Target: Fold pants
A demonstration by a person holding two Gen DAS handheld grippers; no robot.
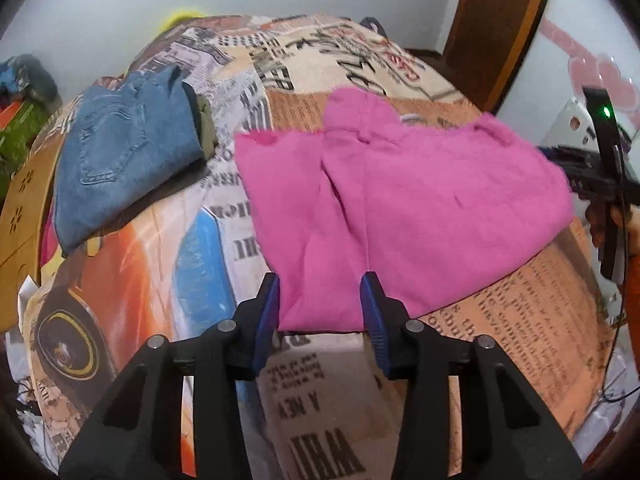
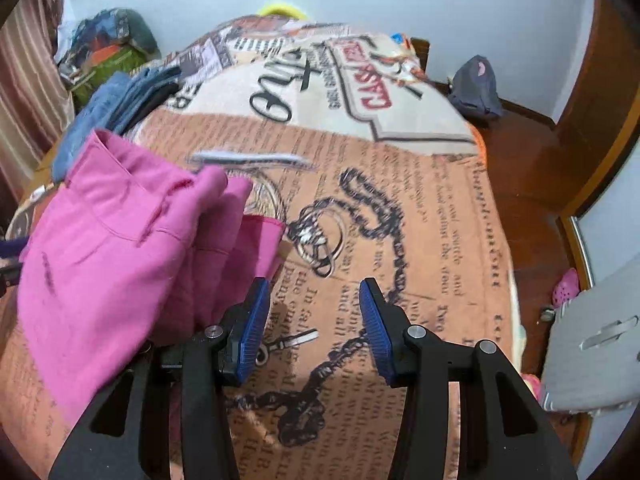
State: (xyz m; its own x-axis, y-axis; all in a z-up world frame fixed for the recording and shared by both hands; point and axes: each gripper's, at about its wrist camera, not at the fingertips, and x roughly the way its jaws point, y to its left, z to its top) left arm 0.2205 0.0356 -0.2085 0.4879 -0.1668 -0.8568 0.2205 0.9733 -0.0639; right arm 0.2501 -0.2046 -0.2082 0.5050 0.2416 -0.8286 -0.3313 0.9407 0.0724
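Observation:
Pink pants (image 1: 400, 208) lie folded on the printed bedspread (image 1: 320, 400), waistband to the far right. My left gripper (image 1: 320, 300) is open, its blue pads either side of the pants' near edge, not pinching it. The right gripper's black body (image 1: 600, 184) shows at the pants' right edge in this view. In the right wrist view the pants (image 2: 120, 248) lie bunched at the left. My right gripper (image 2: 314, 308) is open and empty over the bedspread (image 2: 400, 220), its left pad just beside the pink cloth.
Folded blue jeans (image 1: 116, 152) with an olive garment under them lie on the bed's far left. A wooden door (image 1: 496, 20) stands behind. A grey ironing board (image 2: 596, 344) and a dark bag (image 2: 476, 88) sit right of the bed.

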